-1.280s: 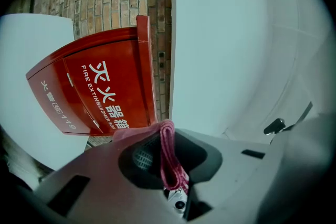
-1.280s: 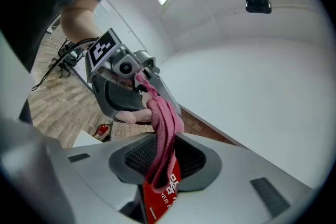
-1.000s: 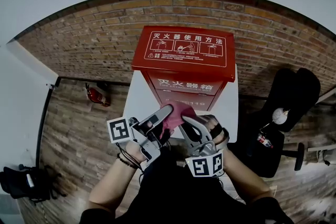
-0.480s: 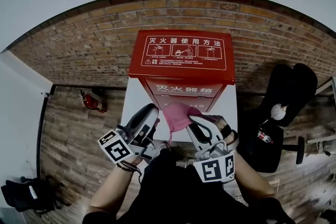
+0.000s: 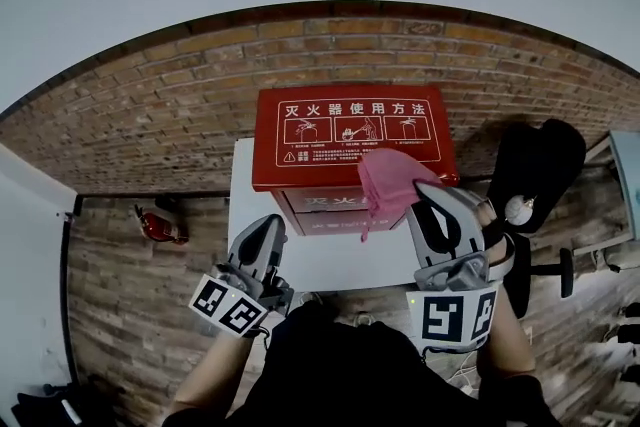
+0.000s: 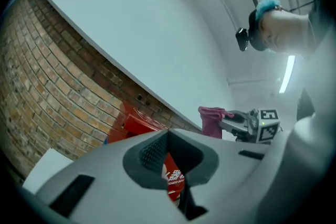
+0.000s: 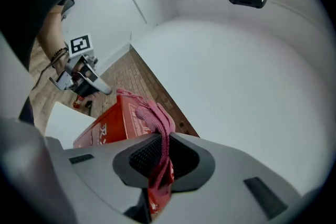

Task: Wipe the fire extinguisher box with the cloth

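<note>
Over fire extinguisher box (image 5: 330, 130): cloth (image 5: 388, 177) clenched in right gripper (image 5: 425, 198); left gripper (image 5: 265, 227) shut, empty, before box; wiping apparently all ahead.

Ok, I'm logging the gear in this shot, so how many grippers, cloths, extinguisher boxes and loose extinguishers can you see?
Grippers: 2, the left gripper shut and empty, the right gripper, whose jaws have just been closing on the pink cloth.
Cloths: 1, pink.
Extinguisher boxes: 1, the red fire extinguisher box.
Loose extinguishers: 1, a red extinguisher on the floor.
Total: 5.
</note>
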Motion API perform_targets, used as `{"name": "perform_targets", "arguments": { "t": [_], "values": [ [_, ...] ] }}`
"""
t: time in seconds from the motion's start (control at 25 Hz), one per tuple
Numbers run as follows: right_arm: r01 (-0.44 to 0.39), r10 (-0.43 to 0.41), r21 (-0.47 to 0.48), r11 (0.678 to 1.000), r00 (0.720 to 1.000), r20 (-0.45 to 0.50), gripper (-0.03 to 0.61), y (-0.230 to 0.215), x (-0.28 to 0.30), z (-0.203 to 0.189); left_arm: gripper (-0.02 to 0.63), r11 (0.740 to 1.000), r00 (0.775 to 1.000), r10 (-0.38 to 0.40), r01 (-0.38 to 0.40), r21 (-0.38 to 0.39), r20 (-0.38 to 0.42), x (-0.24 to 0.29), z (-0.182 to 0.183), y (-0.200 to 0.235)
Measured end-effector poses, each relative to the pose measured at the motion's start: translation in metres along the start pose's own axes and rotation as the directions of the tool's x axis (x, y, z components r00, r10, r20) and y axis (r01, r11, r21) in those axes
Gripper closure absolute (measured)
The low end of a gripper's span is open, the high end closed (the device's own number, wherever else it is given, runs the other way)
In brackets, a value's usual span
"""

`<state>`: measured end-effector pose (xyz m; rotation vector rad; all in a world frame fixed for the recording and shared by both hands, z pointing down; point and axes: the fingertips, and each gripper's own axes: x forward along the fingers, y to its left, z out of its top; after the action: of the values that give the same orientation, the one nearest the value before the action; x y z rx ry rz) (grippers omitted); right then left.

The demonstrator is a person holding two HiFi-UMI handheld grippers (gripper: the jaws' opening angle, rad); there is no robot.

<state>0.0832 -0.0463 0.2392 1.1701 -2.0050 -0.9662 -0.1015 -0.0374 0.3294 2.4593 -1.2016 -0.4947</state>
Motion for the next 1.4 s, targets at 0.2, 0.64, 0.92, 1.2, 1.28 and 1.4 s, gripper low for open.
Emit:
{"name": "perform_targets", "arguments": {
  "t": [0.2, 0.64, 0.92, 1.2, 1.28, 1.4],
  "values": [
    [0.059, -0.069, -0.057, 0.997, 0.978, -0.197, 0.526, -0.04, 0.037, -0.026, 0.598, 0.999, 0.999, -0.033, 0.033, 0.038, -0.005, -0.004, 0.007, 0.024],
    [-0.074, 0.251, 0.34, 0.938, 0.822, -0.512, 0.526, -0.087, 0.101, -0.12, 0.597, 0.946, 0.999, 0.044, -0.031, 0.322, -0.031, -0.011, -0.006, 0.065],
    [-0.135, 0.326, 0.358, 0.924, 0.769, -0.55, 0.526, -0.104, 0.127, -0.154, 0.597, 0.911, 0.971, 0.238, -0.217, 0.35, -0.017, -0.006, -0.014, 0.089],
    [-0.283, 0.345, 0.198, 0.938, 0.772, -0.534, 0.526, -0.084, 0.155, -0.153, 0.597, 0.898, 0.955, 0.294, -0.265, 0.352, -0.032, 0.003, -0.019, 0.088],
    [-0.299, 0.373, 0.223, 0.928, 0.755, -0.54, 0.526, -0.074, 0.157, -0.158, 0.597, 0.895, 0.953, 0.3, -0.267, 0.356, -0.041, 0.004, -0.022, 0.088],
    [-0.325, 0.423, 0.272, 0.906, 0.732, -0.534, 0.526, -0.055, 0.158, -0.159, 0.597, 0.897, 0.951, 0.304, -0.264, 0.356, -0.061, 0.006, -0.029, 0.088]
  ]
}}
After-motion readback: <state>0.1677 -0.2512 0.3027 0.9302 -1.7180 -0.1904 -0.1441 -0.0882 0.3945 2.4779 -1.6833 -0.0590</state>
